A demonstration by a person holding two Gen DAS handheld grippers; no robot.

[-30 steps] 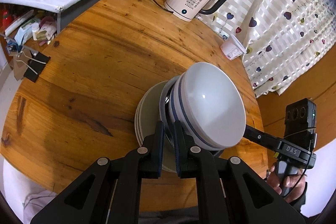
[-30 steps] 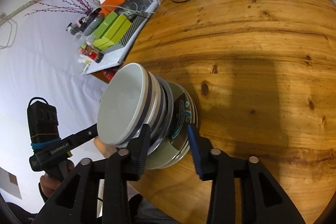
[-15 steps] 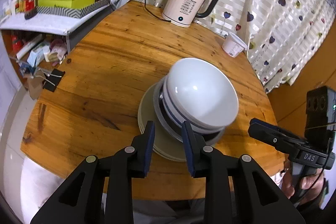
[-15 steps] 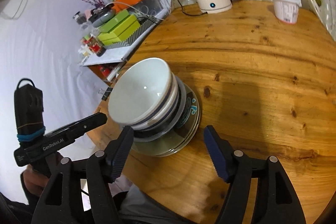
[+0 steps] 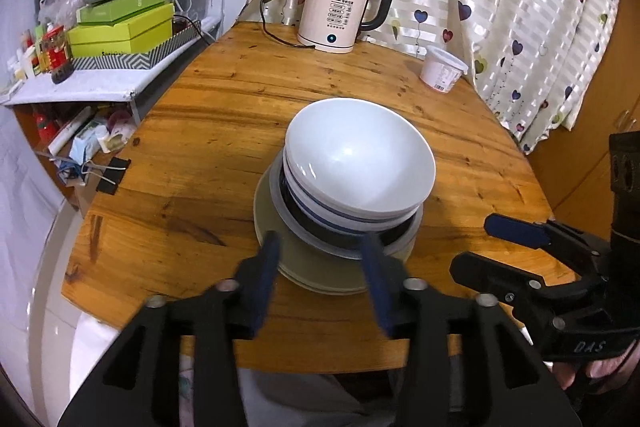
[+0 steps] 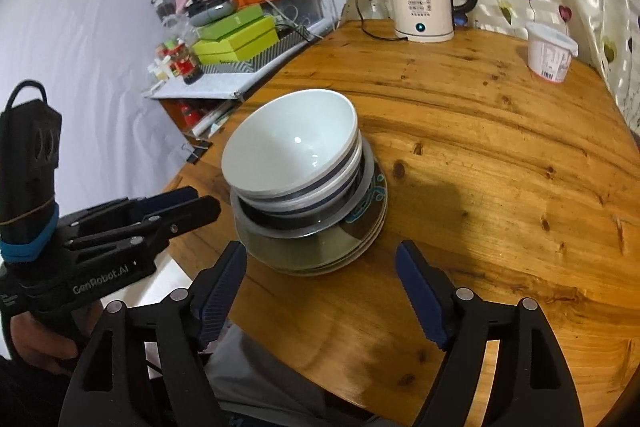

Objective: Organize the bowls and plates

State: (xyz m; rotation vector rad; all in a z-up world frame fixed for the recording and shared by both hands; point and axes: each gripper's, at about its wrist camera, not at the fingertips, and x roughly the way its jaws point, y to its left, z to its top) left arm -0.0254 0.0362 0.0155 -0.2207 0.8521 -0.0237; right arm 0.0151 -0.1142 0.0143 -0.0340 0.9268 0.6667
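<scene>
A stack of dishes stands near the front of the round wooden table (image 5: 200, 131). White bowls with a blue band (image 5: 360, 163) sit in a steel bowl on several plates (image 5: 316, 275). My left gripper (image 5: 320, 251) hovers just short of the stack's near rim. Its jaws are opening and its pads touch nothing. The right wrist view shows the same bowls (image 6: 296, 151) and plates (image 6: 360, 239). My right gripper (image 6: 320, 255) is drawn back from them, its jaws opening wide around nothing. Each gripper shows in the other's view, the right (image 5: 476, 247) and the left (image 6: 204, 201).
A cream electric kettle (image 5: 340, 19) with its cord stands at the table's far side, and a white tub (image 5: 442, 71) at the far right by the curtain. A cluttered shelf with green boxes (image 5: 120, 31) adjoins the table's left. Binder clips (image 5: 100, 171) hang off the left edge.
Both grippers let go of the stack's rims and drew back and upward while their jaws spread. Both views rolled level. The stack stays where it was.
</scene>
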